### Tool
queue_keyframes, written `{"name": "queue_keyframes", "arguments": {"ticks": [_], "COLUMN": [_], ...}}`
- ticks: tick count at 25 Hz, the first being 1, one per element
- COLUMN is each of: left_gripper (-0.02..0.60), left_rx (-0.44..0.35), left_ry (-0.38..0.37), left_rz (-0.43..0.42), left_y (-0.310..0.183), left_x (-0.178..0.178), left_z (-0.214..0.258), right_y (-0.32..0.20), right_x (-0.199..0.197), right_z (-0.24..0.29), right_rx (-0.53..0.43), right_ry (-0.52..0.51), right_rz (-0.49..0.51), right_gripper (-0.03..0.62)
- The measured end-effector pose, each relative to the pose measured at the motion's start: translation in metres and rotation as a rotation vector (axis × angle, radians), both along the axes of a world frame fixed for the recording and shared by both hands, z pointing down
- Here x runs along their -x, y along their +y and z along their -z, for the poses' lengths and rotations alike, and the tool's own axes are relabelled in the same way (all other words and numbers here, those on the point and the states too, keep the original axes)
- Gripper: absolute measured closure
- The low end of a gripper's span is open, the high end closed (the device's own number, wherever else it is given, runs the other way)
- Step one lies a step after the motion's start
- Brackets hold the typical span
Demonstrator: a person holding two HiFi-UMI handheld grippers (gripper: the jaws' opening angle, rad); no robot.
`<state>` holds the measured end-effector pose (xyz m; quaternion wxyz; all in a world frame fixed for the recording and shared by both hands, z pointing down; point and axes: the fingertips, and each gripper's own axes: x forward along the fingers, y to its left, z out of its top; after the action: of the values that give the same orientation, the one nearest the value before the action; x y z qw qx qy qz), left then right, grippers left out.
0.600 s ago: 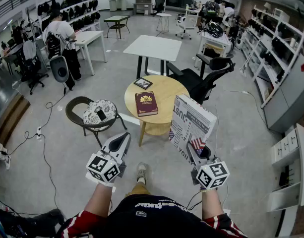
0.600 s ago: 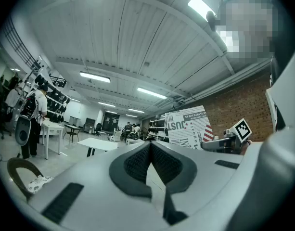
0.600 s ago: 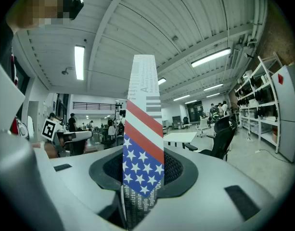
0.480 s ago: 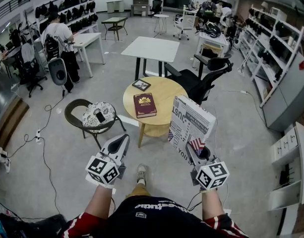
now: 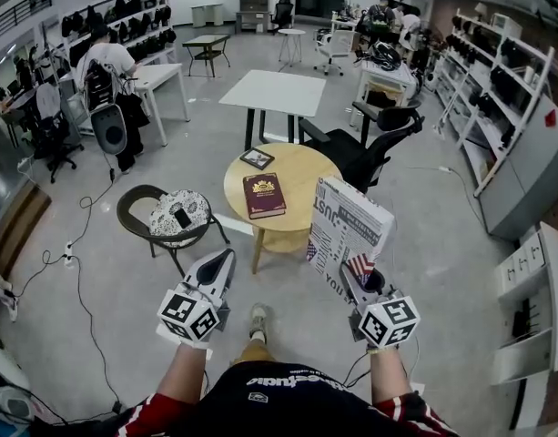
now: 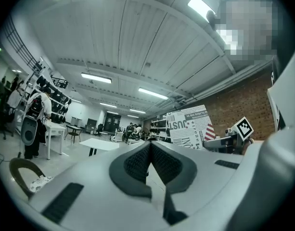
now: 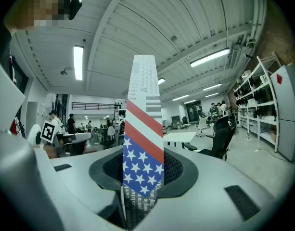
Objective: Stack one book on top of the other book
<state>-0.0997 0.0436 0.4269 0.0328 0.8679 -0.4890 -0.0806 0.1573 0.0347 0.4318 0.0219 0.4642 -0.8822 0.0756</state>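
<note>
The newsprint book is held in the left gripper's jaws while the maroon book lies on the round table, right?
No: the right gripper holds the newsprint book, as the right gripper view shows. The maroon book does lie on the round table.

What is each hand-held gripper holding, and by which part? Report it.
The right hand-held gripper clamps the newsprint-covered book by its lower, flag-printed corner, with the book standing upright. The left hand-held gripper is shut on nothing.
</note>
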Motion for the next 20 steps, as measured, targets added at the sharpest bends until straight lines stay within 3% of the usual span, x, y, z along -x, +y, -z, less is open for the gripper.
{"name": "queue_keyframes", "arguments": {"ticks": [20], "left_gripper": [0.566], "left_rx": [0.030], "left_ry": [0.008], "left_rz": [-0.016], "left_y": [-0.014], "left_x": [0.000], "left_z": [-0.014], "right_y": [-0.014], "right_x": [-0.007], "right_z": [-0.011], "right_rx": [0.051], "right_ry": [-0.080], "right_rz": [-0.010], "right_gripper": [0.424]}}
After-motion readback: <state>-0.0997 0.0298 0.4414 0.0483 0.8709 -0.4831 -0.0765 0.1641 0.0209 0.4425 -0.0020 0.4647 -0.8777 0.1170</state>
